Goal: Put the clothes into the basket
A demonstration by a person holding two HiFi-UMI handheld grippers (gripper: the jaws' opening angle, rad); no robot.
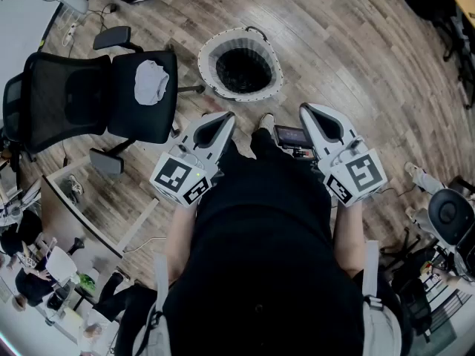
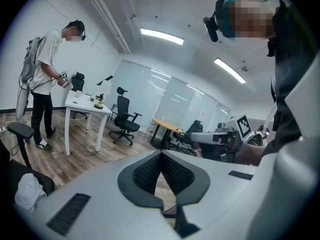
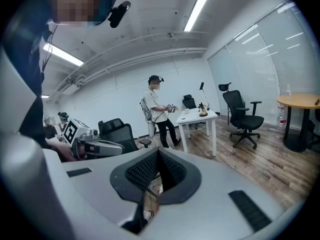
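Right now the white cloth is lying crumpled on the seat of a black office chair, ahead of the left claw and off to its left, apart from it. The seat's near corner is sitting between that claw and the cloth, and one grey armrest is jutting out farther to the claw's left.

The basket, white-walled and dark inside, is standing on the wood floor straight ahead of both claws, just to the right of the chair. I cannot tell whether anything is lying inside it.

The left claw's jaws are pressing together with nothing between them. The right claw is showing the same: jaws together, gripping nothing. Both are pointing slightly downward, side by side, in front of the person's black-clothed body. A small screen is sitting just inside the right claw, between the two.

Farther out beyond the left claw, another person is standing at a white table. A second office chair and a round wooden table are standing past it.
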